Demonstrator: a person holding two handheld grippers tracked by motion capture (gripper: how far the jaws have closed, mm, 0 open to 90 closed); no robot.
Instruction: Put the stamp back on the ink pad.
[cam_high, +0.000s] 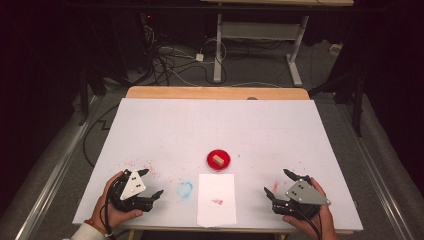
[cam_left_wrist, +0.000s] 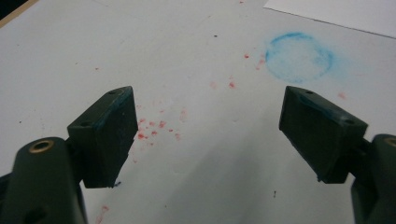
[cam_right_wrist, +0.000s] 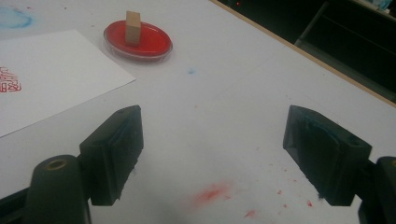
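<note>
Both tongs wide open, nothing held. My left gripper (cam_high: 150, 184) sits at the worktop's near-left corner, jaws spread over bare white worktop (cam_high: 165, 125) with red ink specks. Blue smudged ring stain (cam_high: 184, 189) lies just right of it. White paper sheet (cam_high: 216, 199) is at the near edge, centre, with a red stamp print (cam_high: 217, 201) already on it. Small tan wooden stamp block (cam_high: 218, 159) stands upright in the round red ink pad dish (cam_high: 218, 160), just beyond the sheet's far edge. My right gripper (cam_high: 280, 184) is near the near-right corner, well apart from the dish.

Risks, my guess: a low grab drags the shallow dish along; an inked block tips and smears the sheet.

Right gripper view resolves the print as characters and the block's upright stance; left gripper view shows the blue ring's outline close up.
</note>
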